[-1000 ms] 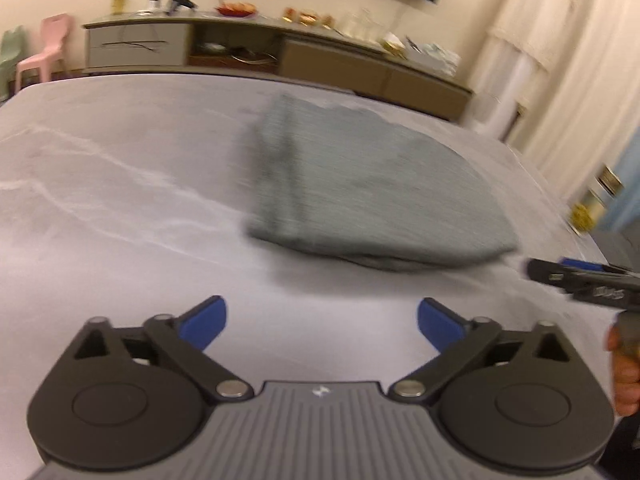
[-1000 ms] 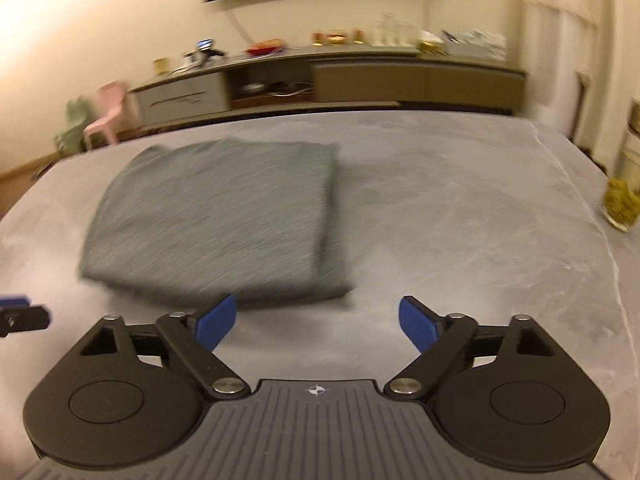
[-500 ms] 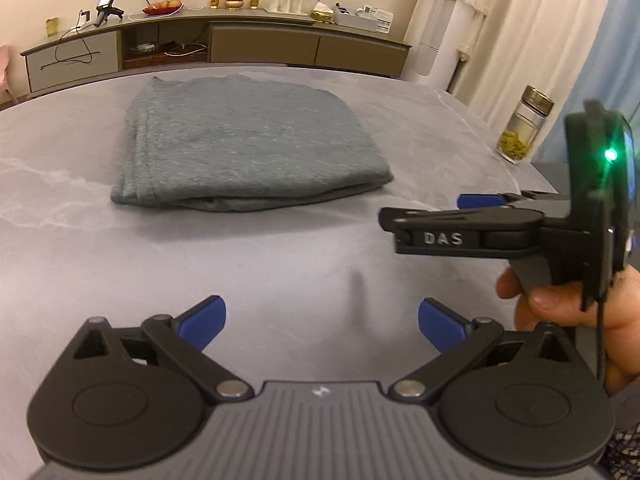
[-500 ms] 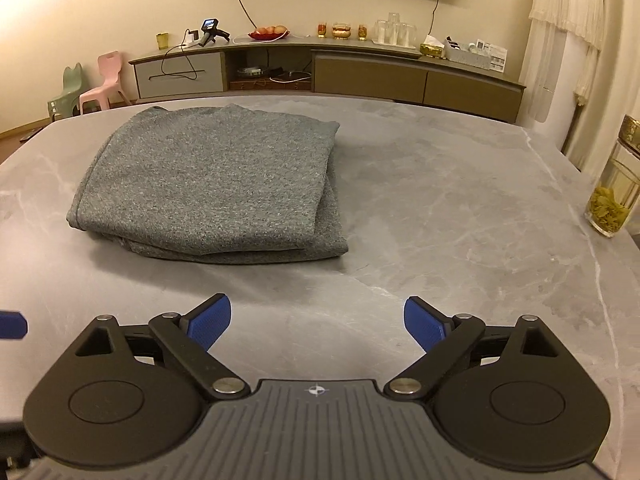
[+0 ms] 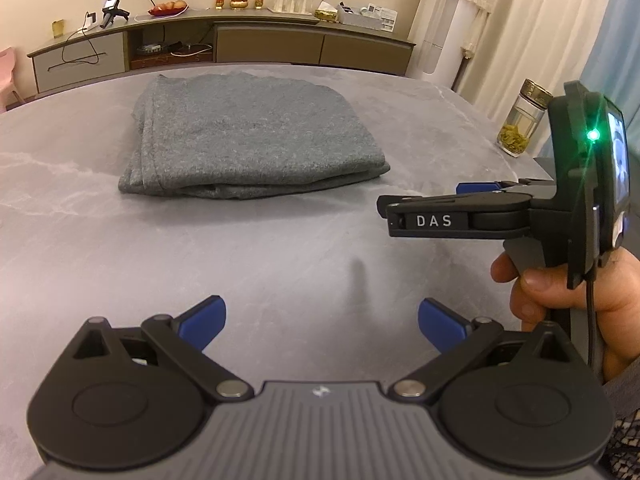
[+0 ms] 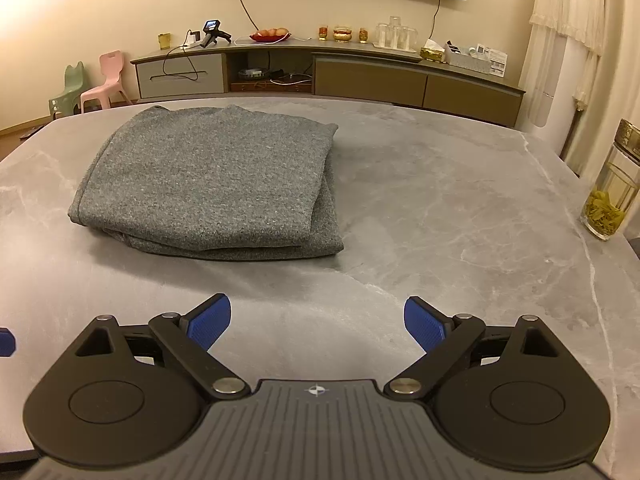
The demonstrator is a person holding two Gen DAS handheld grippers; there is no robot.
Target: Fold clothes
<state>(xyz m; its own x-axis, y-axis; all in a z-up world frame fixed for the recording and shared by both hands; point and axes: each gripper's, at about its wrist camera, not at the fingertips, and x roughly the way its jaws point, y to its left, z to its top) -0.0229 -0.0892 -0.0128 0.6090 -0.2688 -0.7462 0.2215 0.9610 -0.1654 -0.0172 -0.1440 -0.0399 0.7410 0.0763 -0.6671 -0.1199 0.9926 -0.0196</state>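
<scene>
The grey garment (image 6: 208, 184) lies folded into a thick rectangle on the grey marble table (image 6: 460, 208), toward the far left of the top, its layered edges facing the cameras. Both tools hang above bare table on the near side, well apart from the cloth. The left gripper (image 5: 322, 320) has its blue pads spread wide with nothing between them — the right gripper (image 6: 317, 322) likewise stands spread and empty. A hand (image 5: 560, 300) grips the right tool's handle. A glass jar (image 6: 610, 196) stands near the table's right edge
</scene>
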